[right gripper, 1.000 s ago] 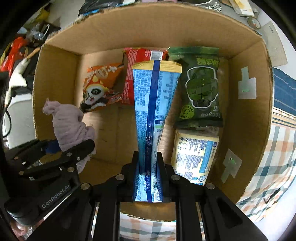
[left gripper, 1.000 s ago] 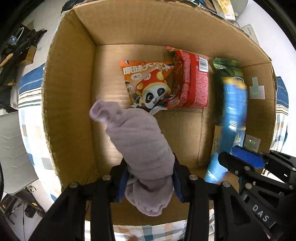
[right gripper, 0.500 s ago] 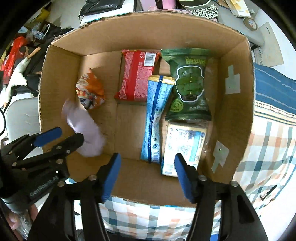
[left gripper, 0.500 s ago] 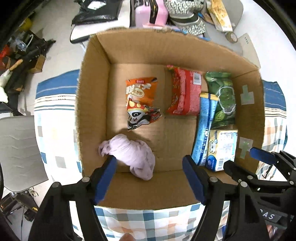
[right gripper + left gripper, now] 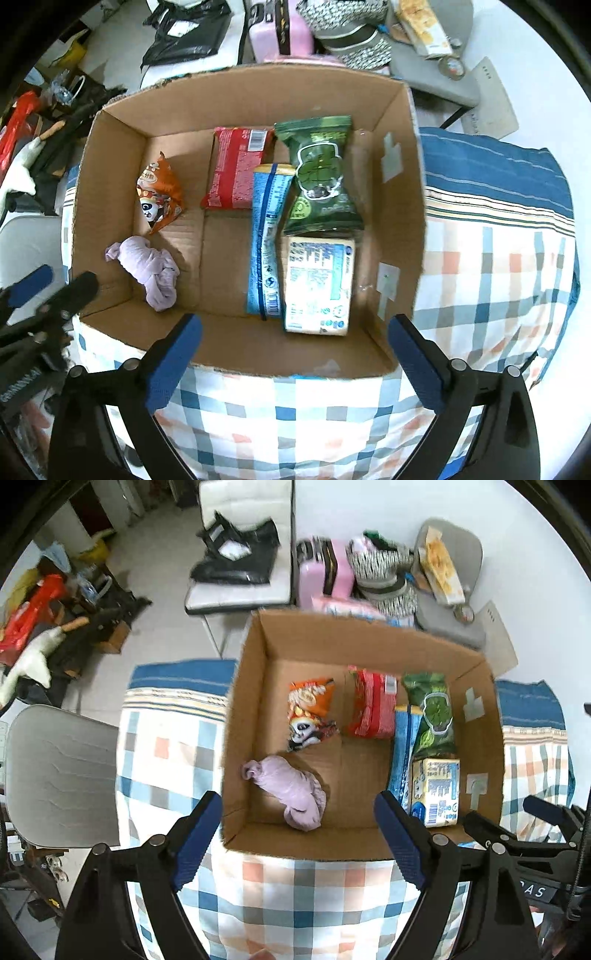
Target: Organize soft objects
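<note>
An open cardboard box (image 5: 251, 686) (image 5: 406, 184) stands on a checked cloth. Inside lie a lilac cloth bundle (image 5: 291, 790) (image 5: 151, 266), an orange panda snack bag (image 5: 308, 712) (image 5: 159, 192), a red packet (image 5: 371, 709) (image 5: 236, 170), a blue packet (image 5: 400, 753) (image 5: 266, 236), a green bag (image 5: 432, 716) (image 5: 321, 177) and a pale yellow pack (image 5: 437, 790) (image 5: 319, 284). My left gripper (image 5: 297, 834) is open and empty above the box's near edge. My right gripper (image 5: 293, 350) is open and empty, also above the near edge.
The checked cloth (image 5: 295, 904) (image 5: 491, 266) covers the table around the box. A white chair (image 5: 240, 587) with a black bag, a pink case (image 5: 321, 576) and a grey chair (image 5: 450, 627) with clutter stand behind. Another grey seat (image 5: 55, 775) is at the left.
Both grippers opened and pulled back up out of the box. The lilac bundle and the blue packet were let go and now lie on the box floor.
</note>
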{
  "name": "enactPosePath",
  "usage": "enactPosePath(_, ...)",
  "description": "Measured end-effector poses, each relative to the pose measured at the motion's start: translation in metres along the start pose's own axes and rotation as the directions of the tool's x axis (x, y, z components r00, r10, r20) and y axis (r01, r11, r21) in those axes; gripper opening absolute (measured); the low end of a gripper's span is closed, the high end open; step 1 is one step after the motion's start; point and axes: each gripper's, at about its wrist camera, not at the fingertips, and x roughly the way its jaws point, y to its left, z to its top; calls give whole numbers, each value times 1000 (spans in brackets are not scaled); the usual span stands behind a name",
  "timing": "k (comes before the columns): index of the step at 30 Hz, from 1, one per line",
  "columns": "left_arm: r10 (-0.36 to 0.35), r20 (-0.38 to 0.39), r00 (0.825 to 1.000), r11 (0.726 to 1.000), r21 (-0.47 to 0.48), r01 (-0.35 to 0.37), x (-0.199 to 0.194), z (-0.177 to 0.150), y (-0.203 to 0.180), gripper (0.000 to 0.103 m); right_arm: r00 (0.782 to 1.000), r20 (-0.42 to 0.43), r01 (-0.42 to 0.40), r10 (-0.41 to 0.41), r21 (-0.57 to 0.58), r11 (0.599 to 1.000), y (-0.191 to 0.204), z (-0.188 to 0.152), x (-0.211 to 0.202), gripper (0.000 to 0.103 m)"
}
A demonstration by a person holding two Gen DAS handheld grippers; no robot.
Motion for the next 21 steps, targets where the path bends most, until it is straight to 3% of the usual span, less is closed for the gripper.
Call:
enactPosePath(11,18,205,979,1000,-18,-14,-86,-43,3,84,985,175,-10,10,2,1000,0,-54,-54,102)
enactPosePath(21,23,347,937,1000,-7,-21,-166,-96,-1,84,934,358,-23,25,-11,1000,-4,-123,-136,102)
